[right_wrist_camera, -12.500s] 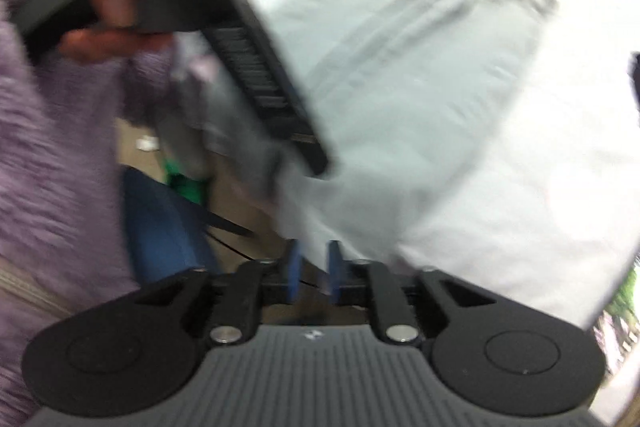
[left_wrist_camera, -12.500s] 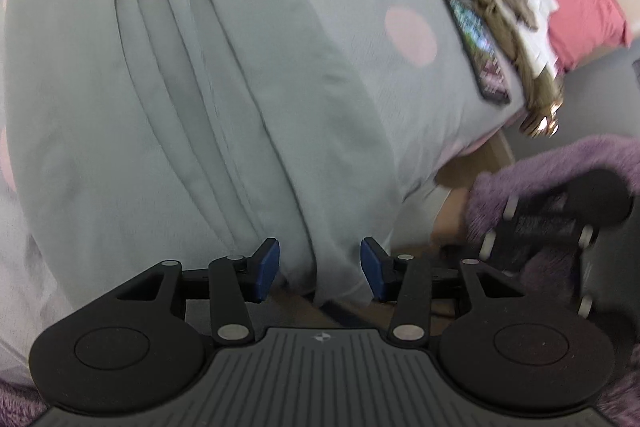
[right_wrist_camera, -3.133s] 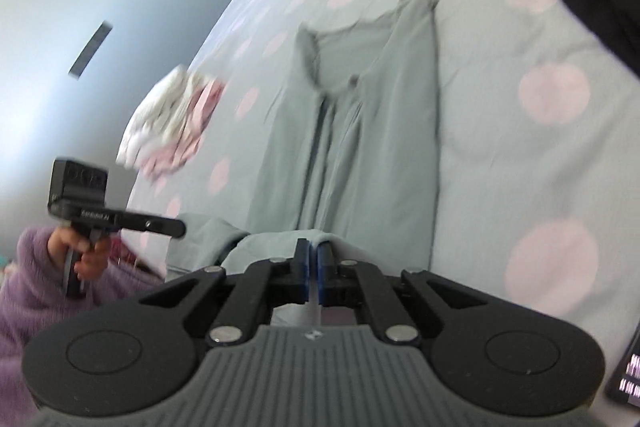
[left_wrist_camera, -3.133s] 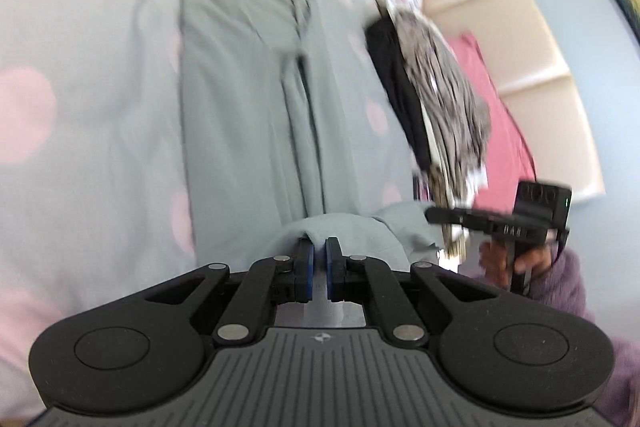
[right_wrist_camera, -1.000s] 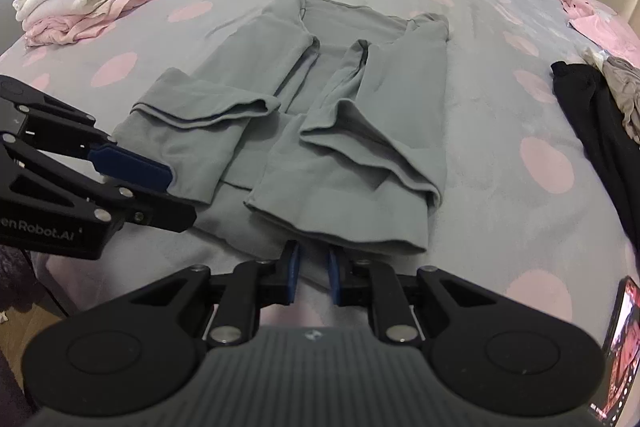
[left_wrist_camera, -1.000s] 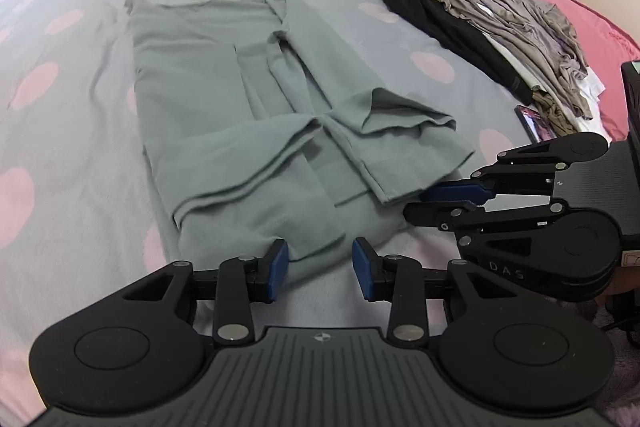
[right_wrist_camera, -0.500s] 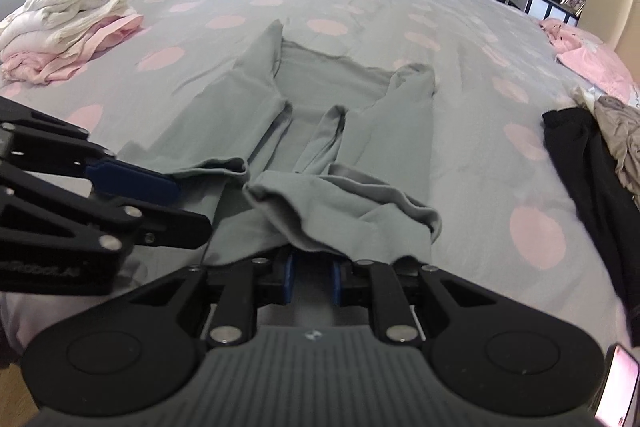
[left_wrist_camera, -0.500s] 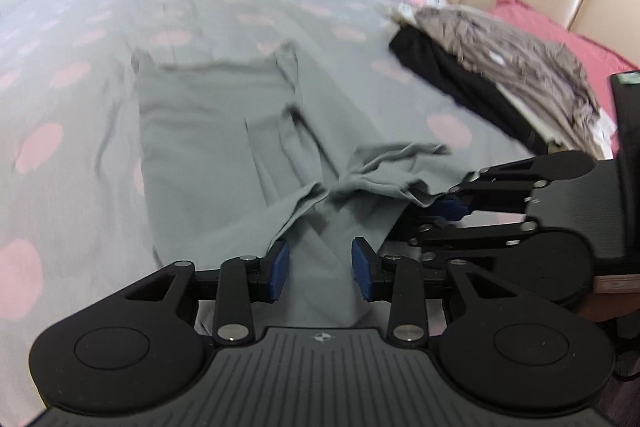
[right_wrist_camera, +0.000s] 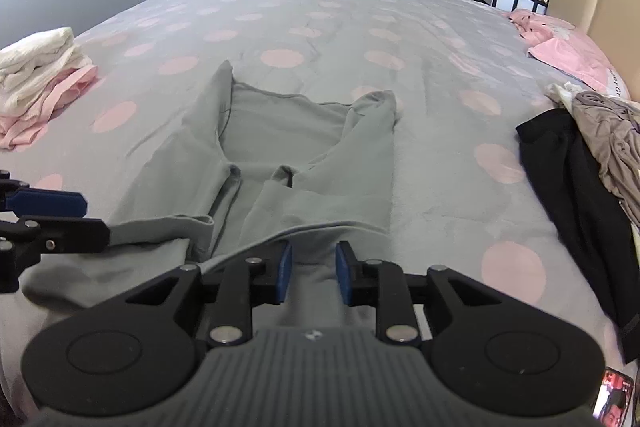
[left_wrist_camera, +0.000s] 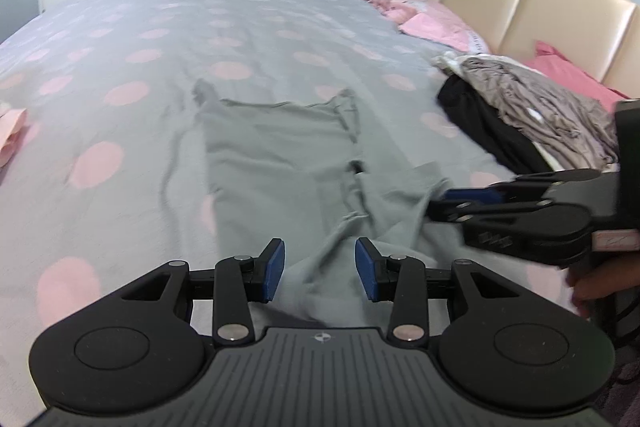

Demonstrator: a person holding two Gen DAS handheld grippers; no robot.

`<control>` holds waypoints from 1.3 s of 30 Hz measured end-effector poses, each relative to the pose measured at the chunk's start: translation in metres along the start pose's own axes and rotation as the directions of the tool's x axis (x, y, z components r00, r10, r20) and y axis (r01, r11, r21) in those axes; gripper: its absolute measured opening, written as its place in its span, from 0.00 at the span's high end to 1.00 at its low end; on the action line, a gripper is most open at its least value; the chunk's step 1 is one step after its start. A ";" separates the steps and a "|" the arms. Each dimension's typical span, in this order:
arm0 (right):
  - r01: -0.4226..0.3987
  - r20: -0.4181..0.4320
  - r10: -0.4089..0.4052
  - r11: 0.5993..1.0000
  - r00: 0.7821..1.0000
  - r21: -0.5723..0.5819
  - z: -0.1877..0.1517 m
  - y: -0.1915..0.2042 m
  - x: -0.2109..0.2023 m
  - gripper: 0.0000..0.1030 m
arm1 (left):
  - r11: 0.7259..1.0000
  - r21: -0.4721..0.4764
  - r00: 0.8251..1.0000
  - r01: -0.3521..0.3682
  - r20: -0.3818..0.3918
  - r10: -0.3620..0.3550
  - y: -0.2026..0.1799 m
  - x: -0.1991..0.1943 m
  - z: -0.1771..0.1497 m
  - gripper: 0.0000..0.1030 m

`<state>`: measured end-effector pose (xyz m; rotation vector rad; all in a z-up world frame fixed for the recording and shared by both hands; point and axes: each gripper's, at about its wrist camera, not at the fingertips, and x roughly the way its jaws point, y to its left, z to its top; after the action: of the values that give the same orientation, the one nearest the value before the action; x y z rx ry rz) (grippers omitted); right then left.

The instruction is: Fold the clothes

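Note:
A grey-green top (right_wrist_camera: 308,131) lies flat on the spotted bedspread (right_wrist_camera: 328,23), neckline far and hem near, with both sides folded inward. In the right wrist view my right gripper (right_wrist_camera: 314,277) hovers at the near hem. Its jaws are opening, with fabric in the gap and the pads not pressing it. In the left wrist view my left gripper (left_wrist_camera: 320,269) is over the top (left_wrist_camera: 280,163) at its near left part. Those jaws are opening too, around a raised ridge of cloth they do not pinch. Each gripper shows in the other's view, the right gripper (left_wrist_camera: 472,203) and the left gripper (right_wrist_camera: 44,211).
Folded white and pink clothes (right_wrist_camera: 36,79) are stacked at the bed's left edge. A heap of black and taupe clothes (right_wrist_camera: 580,179) lies on the right, with a phone (right_wrist_camera: 612,403) near it. Pink pillows (left_wrist_camera: 436,23) and a beige headboard (left_wrist_camera: 520,7) are beyond. A person's hand (left_wrist_camera: 600,281) holds the right gripper.
Both grippers have risen and tilted up, so more of the bed and room shows. The right jaws went from nearly shut to clearly apart. The left jaws widened a little.

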<state>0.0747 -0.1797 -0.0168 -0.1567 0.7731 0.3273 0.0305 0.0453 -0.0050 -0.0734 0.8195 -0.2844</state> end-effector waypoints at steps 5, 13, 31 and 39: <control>-0.011 0.016 0.011 1.000 1.000 0.022 -0.002 -0.004 -0.012 0.73 | 0.998 -0.009 0.998 0.055 0.036 -0.054 0.006 -0.015 -0.002 0.64; -0.034 -0.023 0.034 0.999 0.999 -0.004 -0.011 0.002 -0.015 0.70 | 0.986 0.116 0.992 0.122 -0.055 -0.116 -0.019 -0.026 -0.023 0.68; -0.100 -0.134 0.091 0.993 0.987 -0.060 -0.038 0.018 -0.021 0.69 | 0.982 0.183 0.968 0.042 -0.252 0.006 -0.021 -0.006 -0.042 0.69; -0.115 -0.163 0.106 0.992 0.981 -0.047 -0.042 0.016 -0.013 0.68 | 0.963 0.256 0.968 0.089 -0.250 -0.023 -0.031 0.013 -0.037 0.69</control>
<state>0.0331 -0.1789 -0.0376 -0.1952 0.9345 0.4460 0.0053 0.0138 -0.0341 0.1939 1.0188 -0.4618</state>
